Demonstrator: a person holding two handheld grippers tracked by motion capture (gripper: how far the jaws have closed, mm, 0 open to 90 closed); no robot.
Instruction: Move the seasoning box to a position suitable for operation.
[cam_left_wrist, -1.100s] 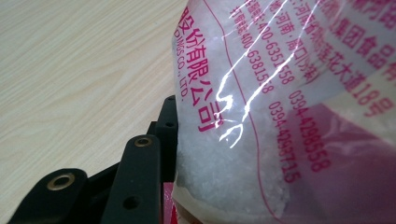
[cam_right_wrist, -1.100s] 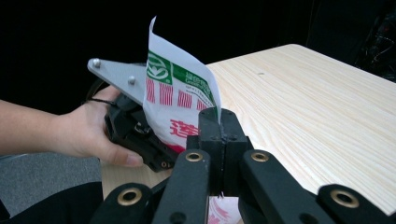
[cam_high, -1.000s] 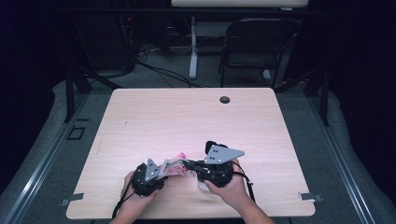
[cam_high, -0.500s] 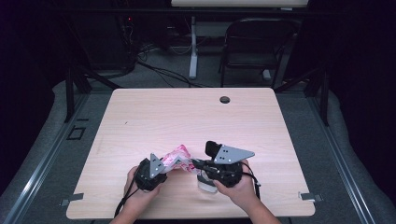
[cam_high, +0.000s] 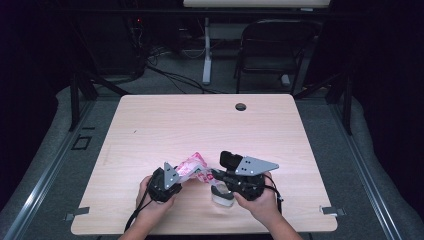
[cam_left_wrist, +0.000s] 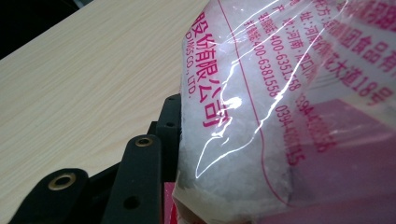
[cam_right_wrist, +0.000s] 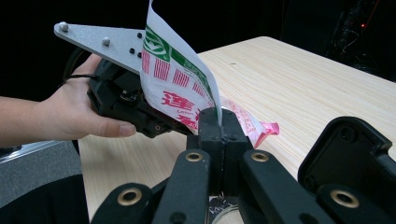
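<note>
While I hold one gripper in each hand near the front edge of the table (cam_high: 150, 125), there is a single plastic bag (cam_high: 192, 167) strung between them, off the wood. My left gripper (cam_high: 172, 181) has one end of it: in the left gripper view the bag presses right against the inside of my black jaw, with white grains packed behind the clear film, and I take that as a grip, though the second jaw is hidden behind the bag. My right gripper (cam_right_wrist: 218, 122) is clamped tight on the bag's other edge, both jaws pressed together with the thin white sheet standing up out of them.

So the count: two grippers, one bag, one small clear container (cam_high: 221, 196) sitting on the table just under my right gripper, and one dark round hole (cam_high: 241, 106) near the far edge.

Room to move is plentiful: the whole far half of the table lies bare, with open wood to either side too, while my hands sit close to the near edge. Beyond the table stands one dark chair (cam_high: 272, 55).

The printing is pink and red Chinese text on the clear film; I can read "CO., LTD.", "400-635" and "0394-", the rest too creased. The white side carries a green logo and red bars
</note>
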